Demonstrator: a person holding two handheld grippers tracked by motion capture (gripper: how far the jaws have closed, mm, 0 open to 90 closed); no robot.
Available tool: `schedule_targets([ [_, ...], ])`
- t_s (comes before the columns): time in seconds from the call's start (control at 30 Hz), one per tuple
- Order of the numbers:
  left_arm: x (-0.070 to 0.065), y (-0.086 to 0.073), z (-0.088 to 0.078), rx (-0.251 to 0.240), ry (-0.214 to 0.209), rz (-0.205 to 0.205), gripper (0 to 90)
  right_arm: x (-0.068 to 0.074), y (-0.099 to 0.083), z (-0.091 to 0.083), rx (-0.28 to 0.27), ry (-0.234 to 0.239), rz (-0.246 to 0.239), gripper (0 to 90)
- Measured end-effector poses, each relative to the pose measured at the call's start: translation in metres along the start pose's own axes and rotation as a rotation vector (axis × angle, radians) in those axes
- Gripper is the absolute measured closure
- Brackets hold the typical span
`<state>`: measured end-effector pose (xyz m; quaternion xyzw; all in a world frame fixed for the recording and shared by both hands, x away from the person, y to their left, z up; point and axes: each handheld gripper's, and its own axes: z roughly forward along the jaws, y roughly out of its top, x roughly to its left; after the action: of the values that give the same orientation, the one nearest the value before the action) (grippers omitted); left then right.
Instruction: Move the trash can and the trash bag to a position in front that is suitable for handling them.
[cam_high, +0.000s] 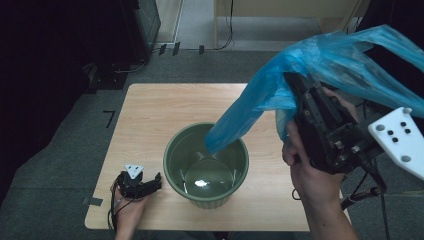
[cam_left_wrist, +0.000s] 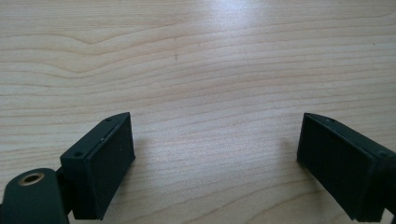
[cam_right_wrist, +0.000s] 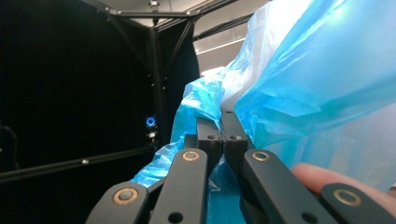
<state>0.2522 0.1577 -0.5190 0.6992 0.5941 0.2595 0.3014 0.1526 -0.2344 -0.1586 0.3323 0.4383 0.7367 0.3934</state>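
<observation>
Left hand-held gripper (cam_left_wrist: 215, 154) agape, right (cam_right_wrist: 223, 128) clamped

The bag (cam_high: 320, 65) pinched in my right gripper (cam_right_wrist: 222, 122) is thin blue plastic film, crinkled, half see-through where light comes through it. Below and left of that gripper, the bucket (cam_high: 206, 159) looks like smooth green plastic with a glossy, reflecting inside. Under my left gripper (cam_left_wrist: 215, 154) the table (cam_left_wrist: 196, 65) is pale wood-grain with a soft sheen. My jaws are matt black, their pads finely textured, with brass-coloured metal rivets (cam_right_wrist: 191, 155).
</observation>
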Motion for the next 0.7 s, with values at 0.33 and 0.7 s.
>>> schedule_targets([
  [0.33,0.0,0.0,0.0,-0.001,0.0,-0.001,10.3,0.004,-0.032,0.005,0.075,0.025,-0.015,90.0],
  [0.7,0.0,0.0,0.0,-0.001,0.0,-0.002,10.2,-0.013,-0.087,0.006,0.211,0.08,0.037,66.9],
])
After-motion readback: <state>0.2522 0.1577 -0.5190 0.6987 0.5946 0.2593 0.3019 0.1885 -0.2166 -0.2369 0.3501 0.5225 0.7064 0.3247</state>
